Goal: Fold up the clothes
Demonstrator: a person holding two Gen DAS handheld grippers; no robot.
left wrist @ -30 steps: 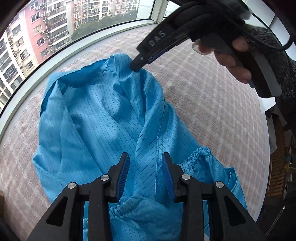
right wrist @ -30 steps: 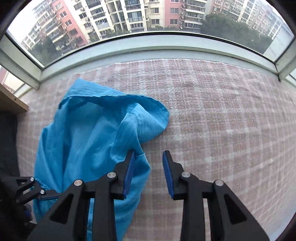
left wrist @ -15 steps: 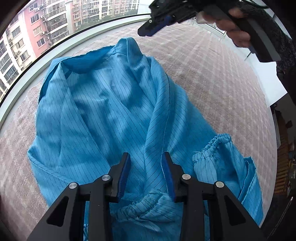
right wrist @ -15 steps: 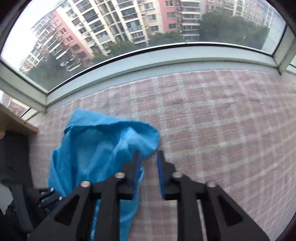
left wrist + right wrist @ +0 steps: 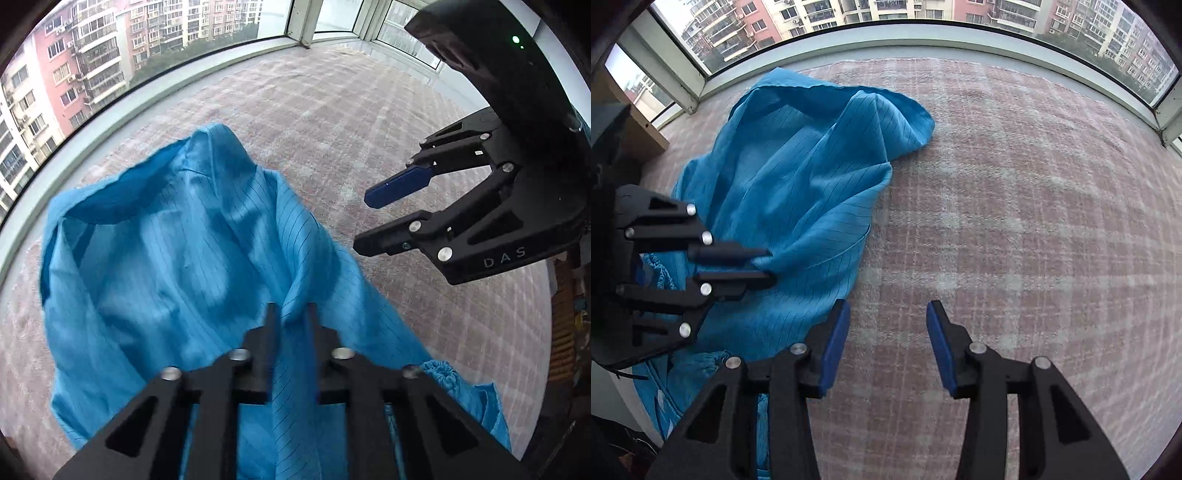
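Pink checked blanket (image 5: pixel 1015 221) is covering surface below window (image 5: pixel 886 14). Blue garment (image 5: pixel 783 192) is lying rumpled on blanket's left side in right wrist view, 1 elastic cuff (image 5: pixel 441 373) showing near your left gripper. Your left gripper (image 5: pixel 291 314) is pinching fold of blue garment, jaws closed tight on fabric. Your right gripper (image 5: pixel 886 332) is hanging over bare blanket just beside garment's edge, jaws parted, holding nothing.

Open plaid blanket (image 5: pixel 1015 221) right of the blue garment (image 5: pixel 798 177) — window frame (image 5: pixel 923 40) bounds the far edge.
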